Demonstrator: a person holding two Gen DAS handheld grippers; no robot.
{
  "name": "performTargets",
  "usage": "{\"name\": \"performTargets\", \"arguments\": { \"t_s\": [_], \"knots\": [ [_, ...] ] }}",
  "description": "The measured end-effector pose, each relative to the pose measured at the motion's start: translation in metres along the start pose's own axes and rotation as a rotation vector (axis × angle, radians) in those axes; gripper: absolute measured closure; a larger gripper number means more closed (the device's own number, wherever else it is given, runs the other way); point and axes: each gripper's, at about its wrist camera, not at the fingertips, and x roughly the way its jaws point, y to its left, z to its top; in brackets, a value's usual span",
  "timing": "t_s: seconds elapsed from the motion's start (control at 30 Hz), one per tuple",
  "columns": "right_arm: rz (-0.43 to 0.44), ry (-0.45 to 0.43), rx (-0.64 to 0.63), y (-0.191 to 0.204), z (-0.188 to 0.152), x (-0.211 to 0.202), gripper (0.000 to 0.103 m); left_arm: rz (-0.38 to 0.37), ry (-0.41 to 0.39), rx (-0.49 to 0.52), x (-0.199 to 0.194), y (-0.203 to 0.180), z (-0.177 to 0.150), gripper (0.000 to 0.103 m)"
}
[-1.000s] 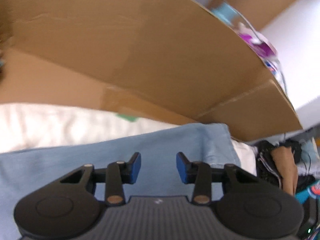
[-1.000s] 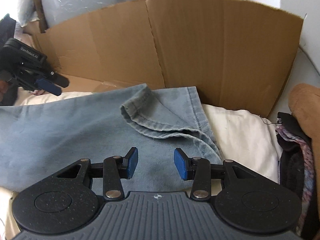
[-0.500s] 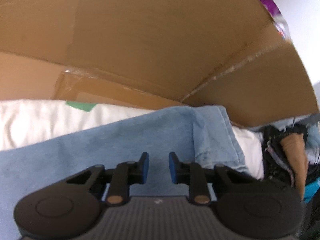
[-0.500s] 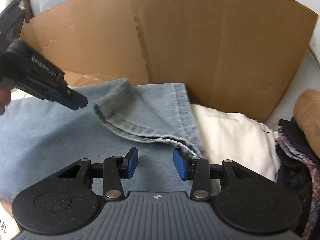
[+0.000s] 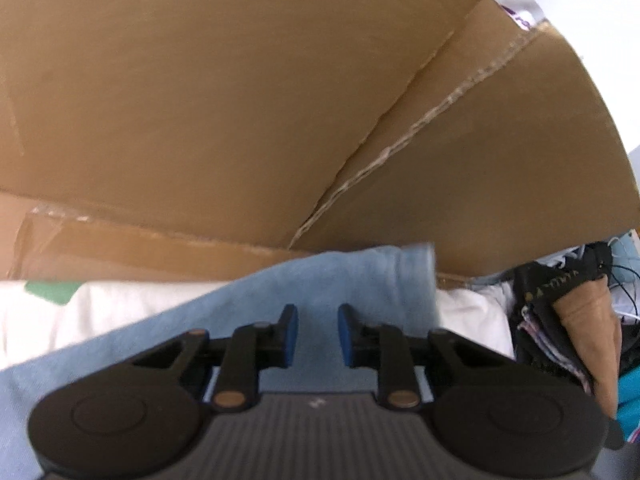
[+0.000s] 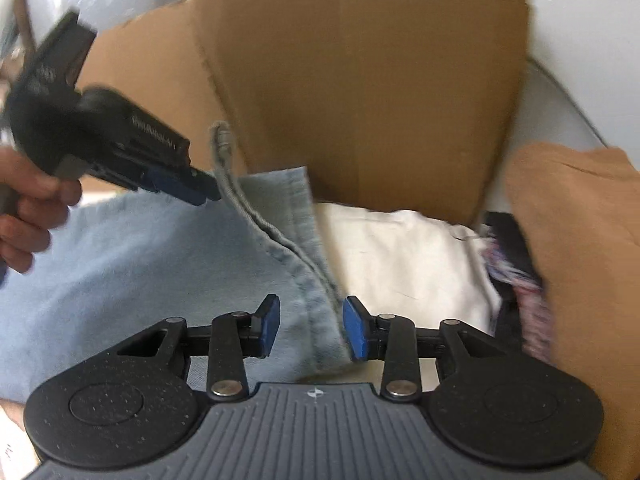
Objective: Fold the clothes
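Observation:
Light blue denim (image 6: 140, 264) lies spread over a white cloth (image 6: 400, 256) in front of a cardboard box (image 6: 360, 80). Its hemmed end is folded back, and the hem (image 6: 222, 148) stands up against the box. My right gripper (image 6: 310, 328) straddles the denim's right edge; a gap shows at both pads. My left gripper (image 6: 206, 196), held in a hand (image 6: 28, 208), points at the raised hem with its tips just short of it. In the left wrist view the left gripper (image 5: 318, 330) hovers over the denim (image 5: 352, 280), jaws narrowly apart, with nothing pinched.
The cardboard box wall (image 5: 240, 100) rises close behind the denim. To the right lies a heap of dark and patterned clothes (image 5: 560, 320) with a brown garment (image 6: 580, 240) on it. White cloth (image 5: 120, 308) shows to the left of the denim.
My left gripper has narrowed its jaws and travelled right along the denim to the folded end. My right gripper has slid right onto the denim's edge. The hem now stands higher.

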Motion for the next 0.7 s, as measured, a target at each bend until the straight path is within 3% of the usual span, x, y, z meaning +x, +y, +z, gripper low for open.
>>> {"name": "performTargets", "arguments": {
  "t_s": [0.3, 0.37, 0.53, 0.7],
  "knots": [
    [0.024, 0.034, 0.022, -0.001, -0.016, -0.008, 0.061, 0.043, 0.009, 0.041, 0.02, -0.014, 0.003, 0.08],
    [0.025, 0.039, 0.041, -0.003, -0.018, -0.009, 0.061, 0.1, -0.05, -0.072, 0.026, -0.018, 0.003, 0.08],
    [0.015, 0.044, 0.079, -0.003, -0.022, -0.006, 0.06, 0.075, -0.086, -0.077, 0.036, -0.03, 0.003, 0.079],
    [0.021, 0.05, 0.163, -0.009, -0.02, -0.002, 0.06, 0.091, -0.067, -0.069, 0.039, -0.038, 0.011, 0.079]
  ]
}}
